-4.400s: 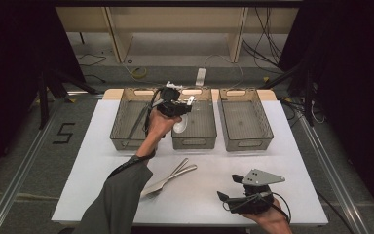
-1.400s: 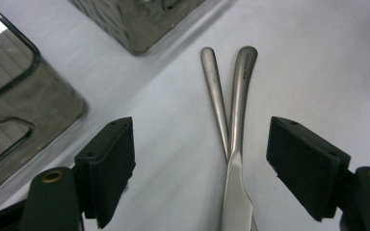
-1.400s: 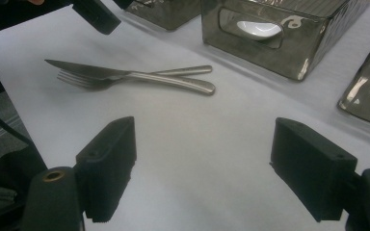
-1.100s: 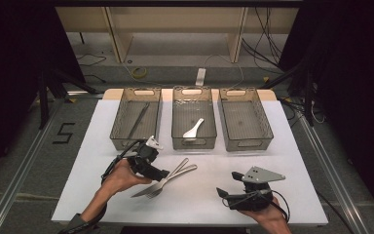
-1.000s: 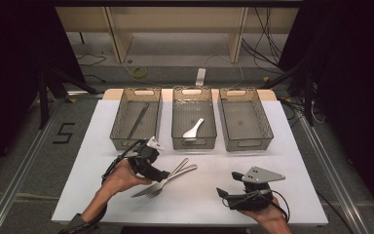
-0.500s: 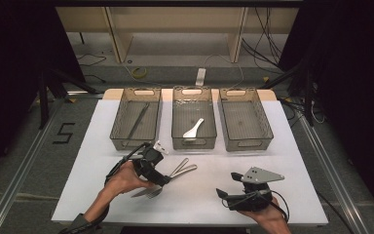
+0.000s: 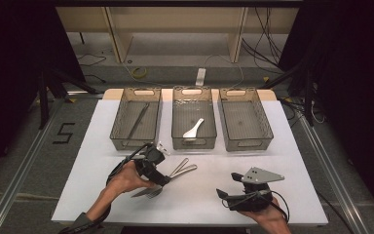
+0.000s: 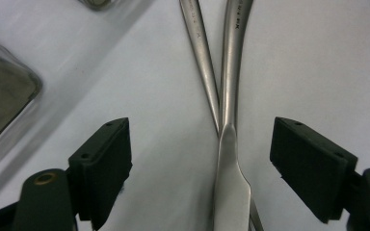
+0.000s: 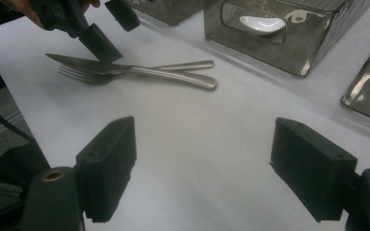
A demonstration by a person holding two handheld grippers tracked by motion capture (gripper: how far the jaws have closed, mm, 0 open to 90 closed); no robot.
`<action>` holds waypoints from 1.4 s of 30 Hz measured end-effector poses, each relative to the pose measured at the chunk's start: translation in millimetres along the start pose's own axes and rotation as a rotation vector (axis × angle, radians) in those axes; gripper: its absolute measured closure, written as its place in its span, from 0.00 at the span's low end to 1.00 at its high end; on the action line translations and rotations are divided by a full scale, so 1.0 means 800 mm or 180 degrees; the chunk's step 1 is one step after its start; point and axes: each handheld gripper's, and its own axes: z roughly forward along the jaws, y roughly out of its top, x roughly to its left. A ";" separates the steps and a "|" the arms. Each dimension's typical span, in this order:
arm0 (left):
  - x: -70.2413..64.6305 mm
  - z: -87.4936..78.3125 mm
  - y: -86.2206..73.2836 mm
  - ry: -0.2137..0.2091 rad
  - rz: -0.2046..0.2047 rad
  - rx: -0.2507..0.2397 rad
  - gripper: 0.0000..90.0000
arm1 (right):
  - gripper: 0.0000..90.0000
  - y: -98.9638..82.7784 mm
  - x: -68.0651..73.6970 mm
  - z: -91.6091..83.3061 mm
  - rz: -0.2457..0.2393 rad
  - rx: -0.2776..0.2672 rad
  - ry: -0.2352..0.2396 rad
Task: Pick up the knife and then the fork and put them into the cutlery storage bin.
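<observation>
Resting near-right on the white table point(image 7: 292, 146), the right gripper point(image 7: 226, 196) idles with jaws spread wide and nothing between them, likely parked to leave the work to the other hand. Left of it, the left gripper point(image 7: 161, 178) sits low over the crossed cutlery, jaws wide open and straddling the knife point(image 8: 231, 183) where blade meets handle; pads are clear of the metal, so no grip yet. The fork point(image 9: 84, 74) lies under the knife, handles crossing, so the top piece probably has to go first. Farther back, three clear bins stand in a row: left bin point(image 7: 121, 127) holds a long dark utensil, middle bin point(image 7: 176, 127) a white spoon point(image 7: 193, 128), right bin point(image 7: 269, 127) empty. Looks like one bin per type.
</observation>
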 end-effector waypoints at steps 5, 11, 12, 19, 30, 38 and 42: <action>-0.002 0.005 0.000 0.0018 0.0079 0.0096 0.30 | 0.28 0.000 0.002 0.000 -0.0023 0.0016 -0.0007; -0.005 0.010 0.002 0.0014 0.0113 0.0166 0.37 | 0.28 0.000 0.003 0.001 -0.0038 0.0036 0.0000; -0.006 0.012 0.003 0.0010 0.0118 0.0169 0.39 | 0.28 0.000 0.003 0.002 -0.0038 0.0037 0.0000; -0.015 0.022 0.007 0.0007 0.0207 0.0308 0.49 | 0.28 0.000 0.004 0.001 -0.0050 0.0038 -0.0013; -0.018 0.034 0.008 0.0043 0.0286 0.0363 0.65 | 0.28 0.000 0.004 0.001 -0.0046 0.0040 -0.0008; -0.020 0.034 0.009 -0.0009 0.0318 0.0345 0.80 | 0.28 0.000 0.004 0.000 -0.0047 0.0038 -0.0017; -0.017 0.034 0.009 -0.0013 0.0281 0.0336 0.86 | 0.28 0.000 0.005 0.001 -0.0052 0.0046 -0.0014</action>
